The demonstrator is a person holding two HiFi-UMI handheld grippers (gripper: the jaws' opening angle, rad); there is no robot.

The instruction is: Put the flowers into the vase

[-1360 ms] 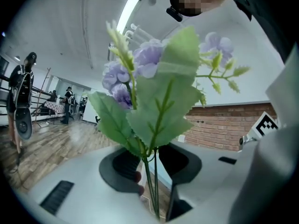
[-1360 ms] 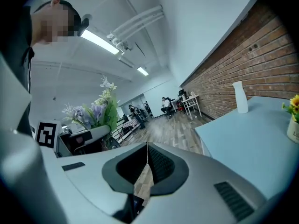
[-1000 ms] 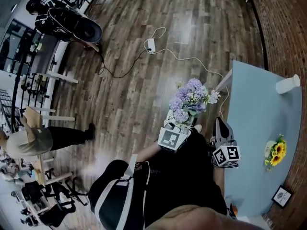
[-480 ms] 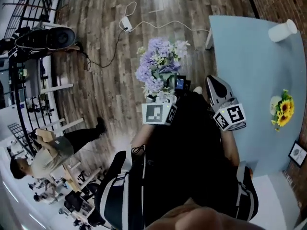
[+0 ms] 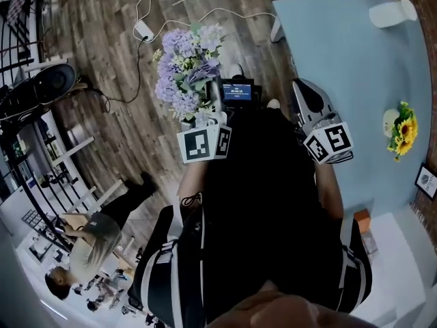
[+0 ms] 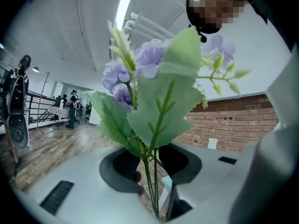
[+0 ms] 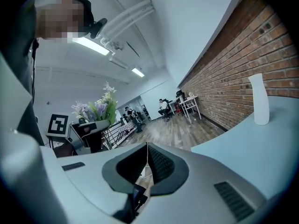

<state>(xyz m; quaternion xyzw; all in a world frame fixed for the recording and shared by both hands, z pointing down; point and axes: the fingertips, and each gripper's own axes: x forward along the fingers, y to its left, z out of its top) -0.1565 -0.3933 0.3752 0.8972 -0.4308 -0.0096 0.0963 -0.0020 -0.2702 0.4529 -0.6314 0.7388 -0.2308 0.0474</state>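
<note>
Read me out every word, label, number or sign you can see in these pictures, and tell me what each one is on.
Nothing here can be read as text.
Small screen beside the flowers: lit lines, too blurred to read.
Framed card: print too small to read.
Marker cubes: black-and-white square patterns only, no letters or numbers.

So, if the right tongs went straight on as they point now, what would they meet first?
Probably nothing near: the right tongs aim past the blue table edge toward open wooden floor, though depth is unclear.
</note>
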